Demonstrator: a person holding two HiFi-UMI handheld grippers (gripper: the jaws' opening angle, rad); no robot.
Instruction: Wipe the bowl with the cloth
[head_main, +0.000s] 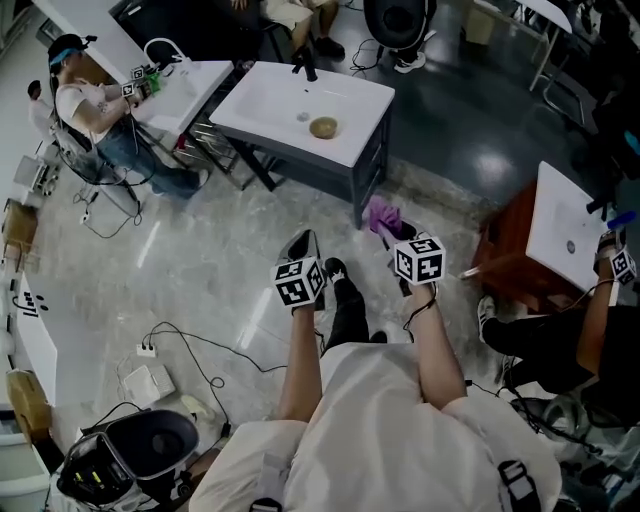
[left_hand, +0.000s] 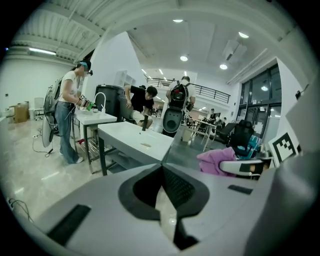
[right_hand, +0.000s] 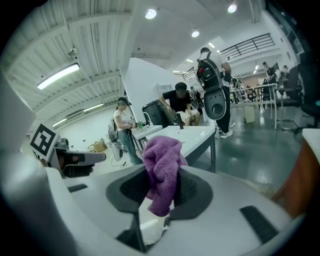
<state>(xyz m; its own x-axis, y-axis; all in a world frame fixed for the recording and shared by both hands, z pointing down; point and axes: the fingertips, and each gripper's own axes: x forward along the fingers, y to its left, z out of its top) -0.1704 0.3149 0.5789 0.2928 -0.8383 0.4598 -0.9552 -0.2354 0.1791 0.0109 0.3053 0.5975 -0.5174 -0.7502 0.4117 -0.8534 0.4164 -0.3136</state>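
Right gripper (right_hand: 162, 167) clamps purple cloth (right_hand: 160, 182); left gripper (left_hand: 162, 168) pressed together, empty.

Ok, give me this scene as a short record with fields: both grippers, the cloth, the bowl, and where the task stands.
Left hand-held gripper: jaws together, nothing between them
Right hand-held gripper: shut on the cloth
Cloth: purple, bunched, sticking out past the jaws
Bowl: small, brownish, in the basin of the white sink table, ahead of the person
Contact: cloth well apart from the bowl
Task stage: wiping not yet begun
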